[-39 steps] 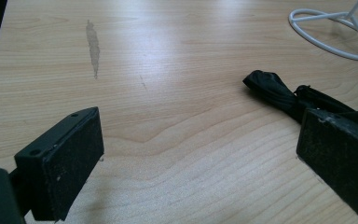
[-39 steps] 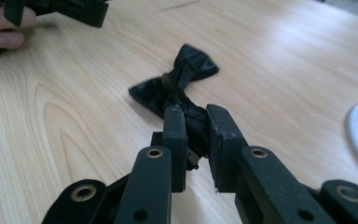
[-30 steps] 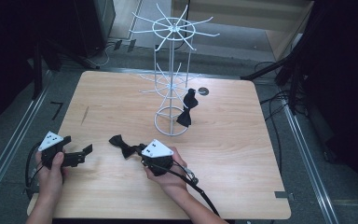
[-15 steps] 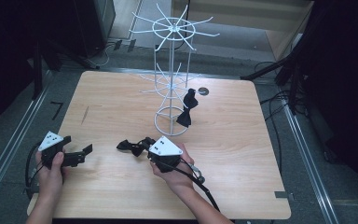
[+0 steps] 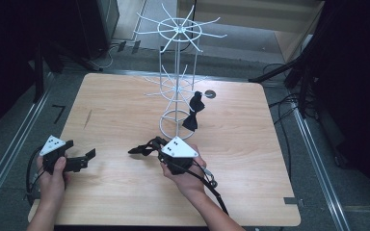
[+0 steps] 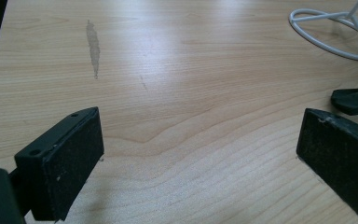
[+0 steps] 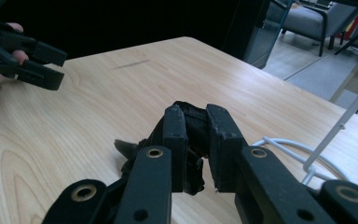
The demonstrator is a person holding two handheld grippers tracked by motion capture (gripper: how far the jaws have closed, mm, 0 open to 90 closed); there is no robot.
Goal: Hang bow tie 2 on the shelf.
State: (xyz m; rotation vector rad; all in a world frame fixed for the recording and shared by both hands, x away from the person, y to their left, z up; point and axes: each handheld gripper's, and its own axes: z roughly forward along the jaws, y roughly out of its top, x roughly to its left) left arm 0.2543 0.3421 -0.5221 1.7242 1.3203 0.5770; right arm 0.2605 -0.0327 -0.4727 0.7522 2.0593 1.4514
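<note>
A black bow tie (image 5: 143,146) is pinched between the jaws of my right gripper (image 5: 159,147), which a hand holds just off the wooden table (image 5: 125,106) in front of the white wire rack (image 5: 176,72). In the right gripper view the jaws (image 7: 196,128) are shut on the bow tie's crumpled fabric (image 7: 189,110), and one wing (image 7: 127,149) droops to the left. A second black bow tie (image 5: 194,113) hangs on the rack's lower tier. My left gripper (image 5: 89,156) rests low at the table's left, open, with bare wood between its pads (image 6: 200,154).
The rack's round wire base (image 6: 331,44) stands on the table near the middle, close to the right gripper (image 7: 284,147). A small round dark spot (image 5: 210,94) lies behind the rack. A cable trails from the right gripper toward the front edge. Dark floor and metal rails surround the table.
My right gripper has lifted the bow tie off the table and carried it a little to the right, closer to the rack's base. The left gripper has stayed put.
</note>
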